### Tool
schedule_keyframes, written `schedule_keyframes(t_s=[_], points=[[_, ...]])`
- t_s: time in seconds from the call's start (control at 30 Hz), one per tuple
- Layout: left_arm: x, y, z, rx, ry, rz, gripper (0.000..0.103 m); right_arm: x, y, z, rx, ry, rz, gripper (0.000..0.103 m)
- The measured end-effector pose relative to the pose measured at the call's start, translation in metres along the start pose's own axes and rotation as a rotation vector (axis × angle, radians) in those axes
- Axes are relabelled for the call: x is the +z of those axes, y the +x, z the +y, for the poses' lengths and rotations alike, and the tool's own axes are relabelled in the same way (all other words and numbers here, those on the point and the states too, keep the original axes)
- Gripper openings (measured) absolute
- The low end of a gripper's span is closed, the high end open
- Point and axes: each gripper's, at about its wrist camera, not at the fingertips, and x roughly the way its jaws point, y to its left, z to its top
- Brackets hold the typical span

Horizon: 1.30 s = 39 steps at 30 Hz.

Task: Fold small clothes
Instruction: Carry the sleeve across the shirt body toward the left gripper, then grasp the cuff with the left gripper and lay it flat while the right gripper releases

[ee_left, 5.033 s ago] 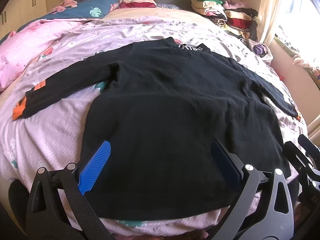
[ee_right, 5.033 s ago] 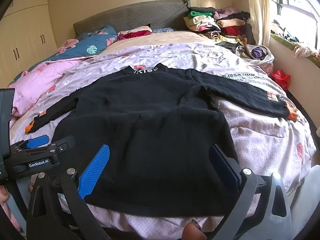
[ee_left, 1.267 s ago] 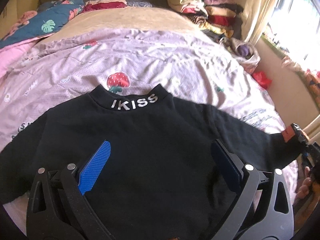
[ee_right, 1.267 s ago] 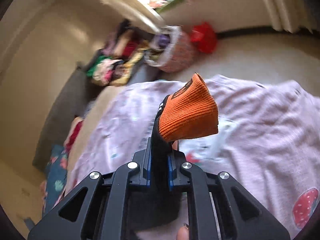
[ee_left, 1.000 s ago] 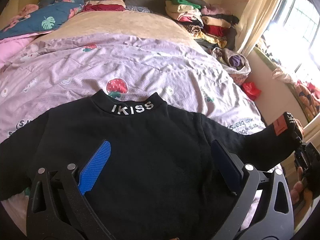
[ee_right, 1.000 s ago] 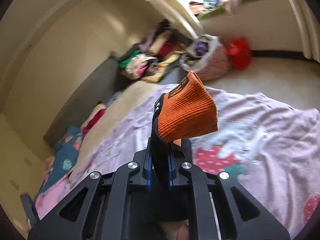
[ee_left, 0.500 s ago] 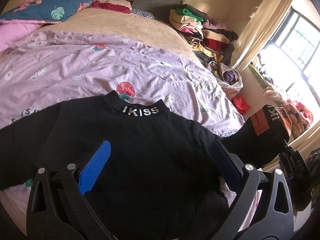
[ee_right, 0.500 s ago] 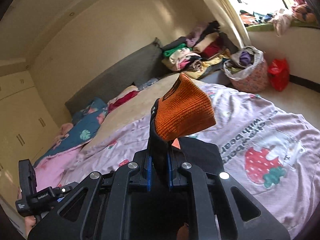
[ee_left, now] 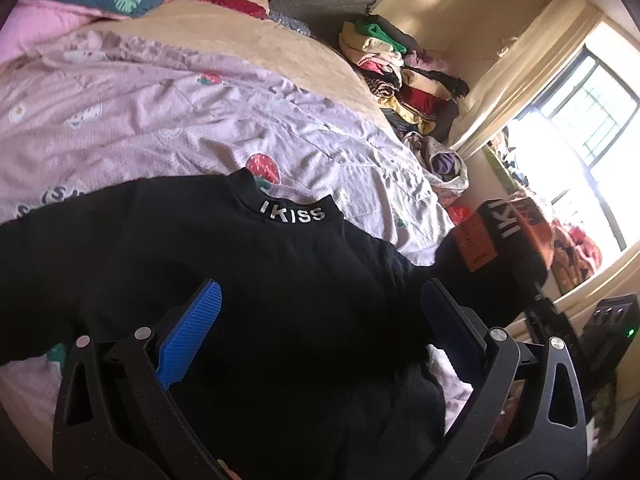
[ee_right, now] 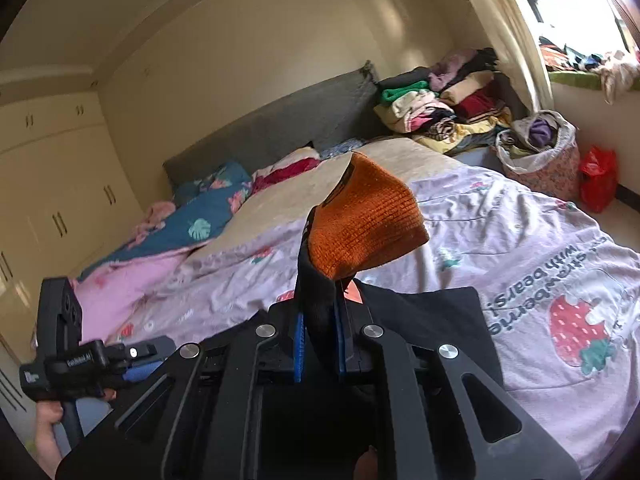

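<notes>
A black sweatshirt [ee_left: 248,280] with "IKISS" on its collar lies flat on the lilac bedsheet [ee_left: 160,120]. My left gripper [ee_left: 320,312] is open and hovers over the sweatshirt's chest, holding nothing. My right gripper [ee_right: 318,332] is shut on the right sleeve just below its orange cuff [ee_right: 360,228], and holds it raised over the bed. In the left wrist view the lifted sleeve [ee_left: 496,256] with its orange patch stands at the right, above the sweatshirt's body. The left gripper's body [ee_right: 68,356] shows at the lower left of the right wrist view.
A stack of folded clothes [ee_right: 440,104] sits at the bed's far right corner by the grey headboard [ee_right: 280,128]. A basket of laundry [ee_right: 540,148] and a red bag [ee_right: 598,178] stand on the floor by the window. Pillows and a pink quilt [ee_right: 132,276] lie left.
My right gripper has carried the sleeve cuff up and inward over the sweatshirt, turning to face the headboard. My left gripper stays open over the chest and has swung slightly right.
</notes>
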Motion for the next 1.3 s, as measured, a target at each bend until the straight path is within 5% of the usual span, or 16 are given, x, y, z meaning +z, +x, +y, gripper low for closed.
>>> schedule_keyframes(t_s=[0.47, 0.87, 0.9, 1.03, 1.17, 1.3], points=[[-0.005, 0.006, 0.045, -0.059, -0.141, 0.039, 0.094, -0.047, 0.048, 0.059, 0.045, -0.169, 0.117, 0.011], [-0.012, 0.014, 0.070, -0.078, -0.213, 0.070, 0.094, -0.095, 0.091, 0.077, 0.100, -0.267, 0.345, 0.015], [-0.012, 0.014, 0.072, -0.078, -0.219, 0.073, 0.094, -0.096, 0.091, 0.079, 0.121, -0.266, 0.362, 0.016], [-0.014, 0.013, 0.080, -0.069, -0.240, 0.080, 0.094, -0.098, 0.087, 0.088, 0.230, -0.271, 0.434, 0.062], [-0.017, 0.015, 0.084, -0.059, -0.254, 0.093, 0.094, -0.092, 0.079, 0.091, 0.292, -0.277, 0.454, 0.062], [-0.024, 0.027, 0.087, -0.058, -0.270, 0.132, 0.094, -0.074, 0.068, 0.071, 0.245, -0.250, 0.408, 0.062]])
